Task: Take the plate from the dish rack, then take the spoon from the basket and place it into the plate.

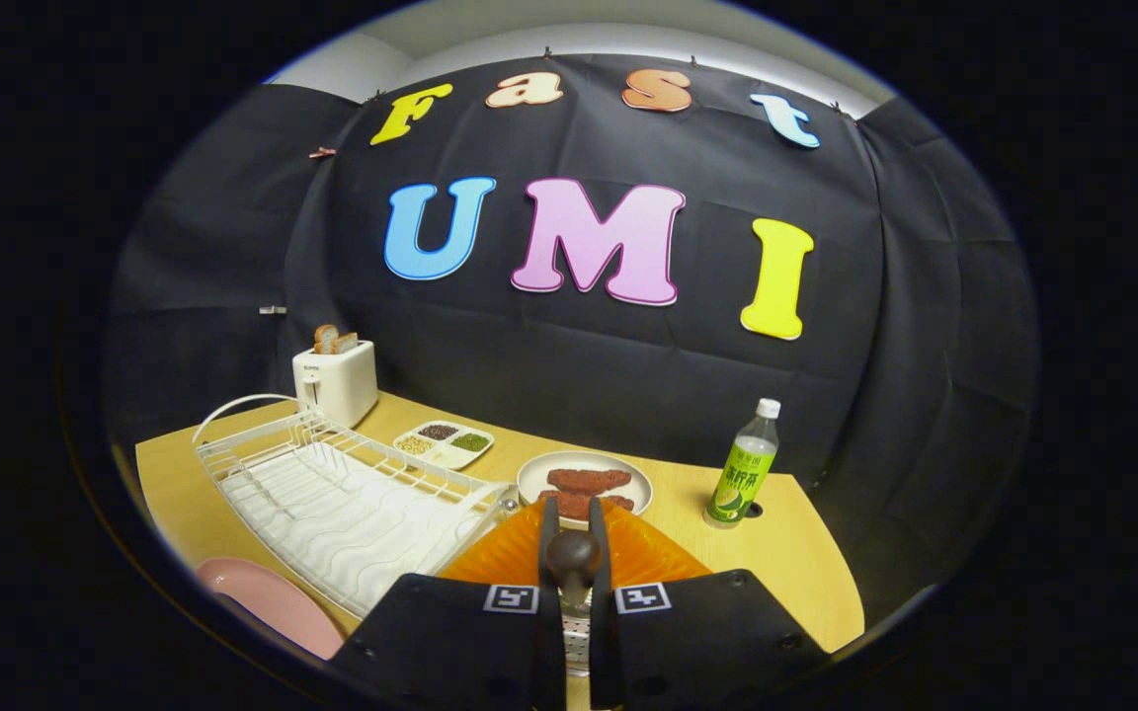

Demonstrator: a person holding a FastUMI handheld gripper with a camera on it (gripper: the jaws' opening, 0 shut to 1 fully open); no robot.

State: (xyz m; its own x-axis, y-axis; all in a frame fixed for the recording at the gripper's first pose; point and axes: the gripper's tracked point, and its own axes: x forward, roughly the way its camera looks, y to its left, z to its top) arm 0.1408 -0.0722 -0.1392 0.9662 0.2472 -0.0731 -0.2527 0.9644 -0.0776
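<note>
Fingers (pixel 574 528) stand nearly closed, clamped on the spoon (pixel 572 558), whose rounded dark end shows between them with its pale stem running down in the narrow gap. Just beneath and ahead of the fingers lies the orange basket (pixel 520 558), its ribbed wall spreading to both sides. Beyond the basket sits a white plate of brown food (pixel 584 481) on the yellow bench (pixel 786 543). Left of the fingers stretches the white dish rack (pixel 332 494), and nearer, below its close corner, the pink plate (pixel 268 602) rests on the bench. Further off past the rack are a small divided dish of grains (pixel 444 442) and a white toaster (pixel 337 378) holding bread. Right of the fingers, well apart, a green-labelled bottle (pixel 744 464) stands upright.
</note>
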